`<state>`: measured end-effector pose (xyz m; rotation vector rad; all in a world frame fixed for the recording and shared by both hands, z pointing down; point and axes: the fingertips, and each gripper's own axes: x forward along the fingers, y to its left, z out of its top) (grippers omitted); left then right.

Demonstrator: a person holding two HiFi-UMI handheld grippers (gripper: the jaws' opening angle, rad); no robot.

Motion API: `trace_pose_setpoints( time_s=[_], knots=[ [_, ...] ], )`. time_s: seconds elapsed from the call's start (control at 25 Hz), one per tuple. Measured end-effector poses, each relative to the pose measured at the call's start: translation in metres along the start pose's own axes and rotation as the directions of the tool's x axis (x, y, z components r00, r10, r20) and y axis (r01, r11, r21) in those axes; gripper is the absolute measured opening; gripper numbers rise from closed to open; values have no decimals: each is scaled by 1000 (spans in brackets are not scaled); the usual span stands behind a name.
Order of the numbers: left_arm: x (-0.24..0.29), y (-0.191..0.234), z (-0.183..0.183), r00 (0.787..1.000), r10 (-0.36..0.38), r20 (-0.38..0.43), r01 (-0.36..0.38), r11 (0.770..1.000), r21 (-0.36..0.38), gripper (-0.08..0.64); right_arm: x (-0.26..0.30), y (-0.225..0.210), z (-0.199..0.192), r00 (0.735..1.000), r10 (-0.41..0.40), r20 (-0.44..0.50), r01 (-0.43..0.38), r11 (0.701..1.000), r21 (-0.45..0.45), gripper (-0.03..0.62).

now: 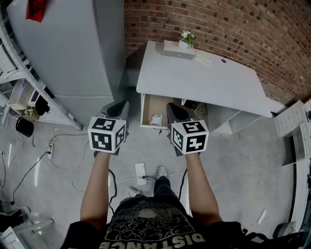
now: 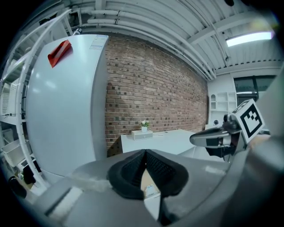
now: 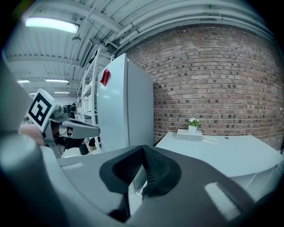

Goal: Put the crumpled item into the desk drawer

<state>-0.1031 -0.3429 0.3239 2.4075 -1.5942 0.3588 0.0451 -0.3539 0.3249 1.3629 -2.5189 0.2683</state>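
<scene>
- A tall pale-grey cabinet (image 1: 73,48) stands at the far left with a red tag (image 1: 36,9) near its top. No writing on either can be read.
- The left gripper (image 1: 119,109) is clenched shut and empty. In the left gripper view its dark ribbed pads (image 2: 133,170) meet with nothing between them.
- The crumpled item (image 1: 156,119), a small whitish lump, already lies inside the open desk drawer (image 1: 148,104), near its front edge. It is too small to show a long axis.
- The item lies between the two gripper tips, a little ahead and below, and just beside the right one.
- The right gripper (image 1: 176,110) is the nearer. It is also closed tight on nothing, its pads (image 3: 153,170) pressed together.
- The drawer is pulled out towards the person, so what probably remains is to push its front back under the white desk (image 1: 204,78).
- A potted plant (image 1: 187,36) and a white box (image 1: 179,51) stand at the desk's far edge, well apart from the drawer.
- The only legible print is "DISTANCE", upside down on the person's shirt (image 1: 160,233). The marker cubes carry only black-and-white squares.
</scene>
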Motion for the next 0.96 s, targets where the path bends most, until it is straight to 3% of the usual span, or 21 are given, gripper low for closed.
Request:
trace_pose_setpoints(
  time_s=[0.96],
  knots=[
    [-20,17,-4,1000,9,6,-9,1000,18,-2,-5,9,0,999,-50,15,51,999,-15,2]
  ],
)
